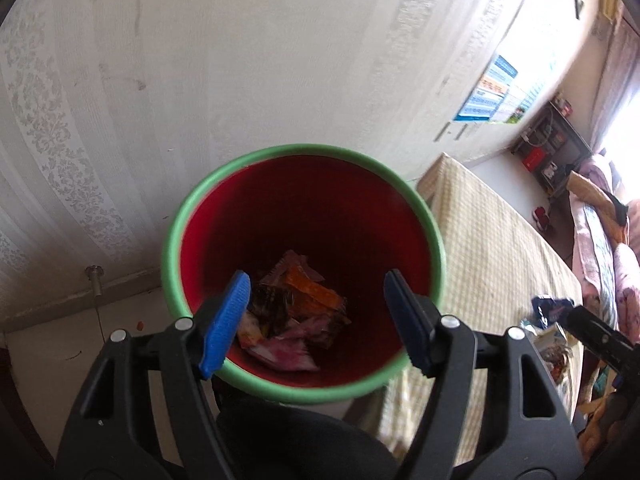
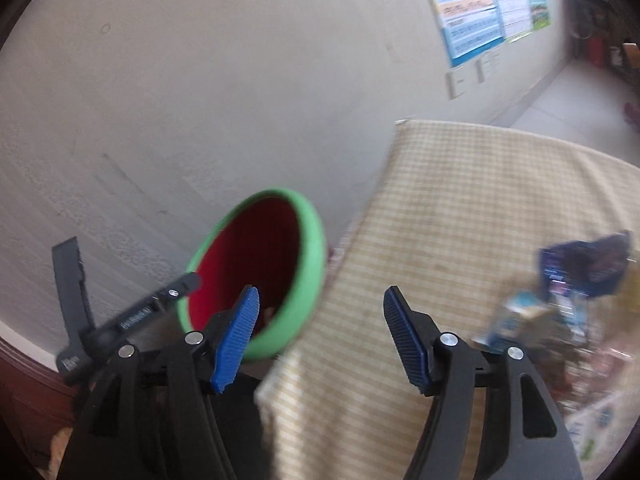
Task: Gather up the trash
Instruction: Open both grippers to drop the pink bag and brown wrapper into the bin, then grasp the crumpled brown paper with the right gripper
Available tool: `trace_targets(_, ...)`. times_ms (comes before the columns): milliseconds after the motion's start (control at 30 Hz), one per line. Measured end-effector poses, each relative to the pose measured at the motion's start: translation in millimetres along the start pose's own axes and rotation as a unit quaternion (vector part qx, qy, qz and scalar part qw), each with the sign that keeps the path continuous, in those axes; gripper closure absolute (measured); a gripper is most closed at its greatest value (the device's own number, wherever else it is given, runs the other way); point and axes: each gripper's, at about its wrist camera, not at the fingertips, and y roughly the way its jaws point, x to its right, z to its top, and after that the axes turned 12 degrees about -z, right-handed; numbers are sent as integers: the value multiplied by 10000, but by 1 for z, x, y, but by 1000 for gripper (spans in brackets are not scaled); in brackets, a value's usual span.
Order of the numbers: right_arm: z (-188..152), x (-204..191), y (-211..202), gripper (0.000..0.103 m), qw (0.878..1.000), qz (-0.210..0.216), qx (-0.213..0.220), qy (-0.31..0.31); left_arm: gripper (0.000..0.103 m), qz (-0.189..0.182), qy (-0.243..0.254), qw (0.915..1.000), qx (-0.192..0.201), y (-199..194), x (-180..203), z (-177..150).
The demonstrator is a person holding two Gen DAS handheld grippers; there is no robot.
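A red bin with a green rim stands against the wall beside a table. Several crumpled wrappers, orange, pink and dark, lie at its bottom. My left gripper hangs open right over the bin's mouth, nothing between its blue pads. My right gripper is open and empty, above the table's near-left corner, to the right of the bin. More wrappers, blue and white, lie blurred on the table at the right; they also show as wrappers in the left wrist view.
The table wears a yellow checked cloth and its left edge nearly touches the bin. A patterned wall runs close behind the bin. A metal door stop stands on the floor at the left. Part of the other gripper's handle shows at left.
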Motion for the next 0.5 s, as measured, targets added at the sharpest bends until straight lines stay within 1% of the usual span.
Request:
trace_targets(133, -19, 55, -28, 36, 9963, -820, 208, 174, 34, -81, 288, 9995, -90, 3, 27, -7)
trace_targets(167, -24, 70, -31, 36, 9939, -1059, 179, 243, 34, -105, 355, 9993, -111, 4, 34, -10)
trace_targets(200, -29, 84, -31, 36, 9922, -1195, 97, 338, 34, -136, 416, 9989, -143, 5, 41, -12)
trace_targets(300, -41, 119, -28, 36, 9894, -1260, -173, 700, 34, -192, 545, 9980, -255, 8, 56, -22)
trace_targets(367, -47, 125, -24, 36, 9900, -1217, -231, 673, 34, -230, 639, 9972, -322, 8, 68, -30)
trace_targets(467, -55, 122, -10, 36, 9924, -1061, -354, 518, 34, -285, 821, 9951, -466, 11, 86, -42)
trace_targets(500, -58, 121, -2, 38, 9920, -1119, -412, 420, 34, -311, 893, 9941, -536, 12, 93, -47)
